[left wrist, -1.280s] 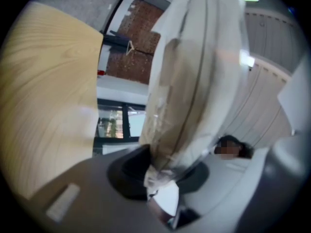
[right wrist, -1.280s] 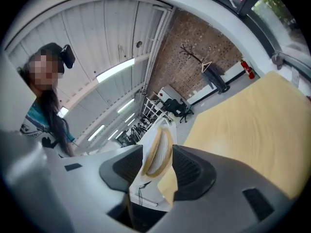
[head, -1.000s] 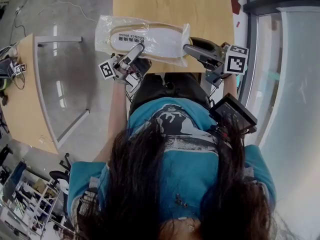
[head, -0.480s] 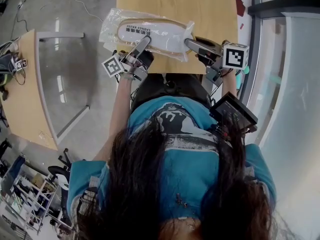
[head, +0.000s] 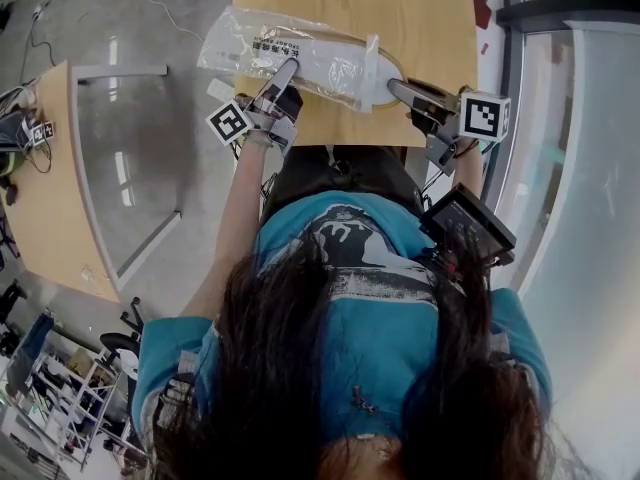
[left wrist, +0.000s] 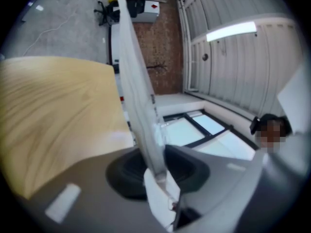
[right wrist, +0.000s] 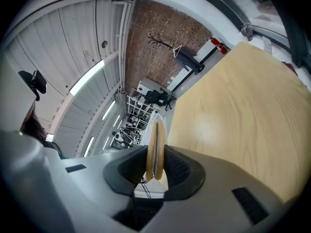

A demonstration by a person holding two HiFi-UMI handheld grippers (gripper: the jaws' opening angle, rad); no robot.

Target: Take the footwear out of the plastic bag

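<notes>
Right grip taken; footwear beginning to leave the bag.
At the desk's [head: 400, 8] near edge, the left gripper [head: 285, 69] pinches the plastic bag [head: 250, 43]. The footwear [head: 388, 66] now protrudes from the bag's right end, where the right gripper's [head: 398, 88] jaws have just closed on it. Extraction incomplete.

Arms forward, left gripper [head: 284, 72] fingers tight on plastic bag [head: 228, 48], right gripper [head: 396, 87] fingers just closed onto footwear [head: 338, 64].

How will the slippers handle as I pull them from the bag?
Probably light and fairly stiff: the slippers show as two thin, flat soles, straight edge-on. The glossy plastic bag looks floppy, so it may cling or drag along.
</notes>
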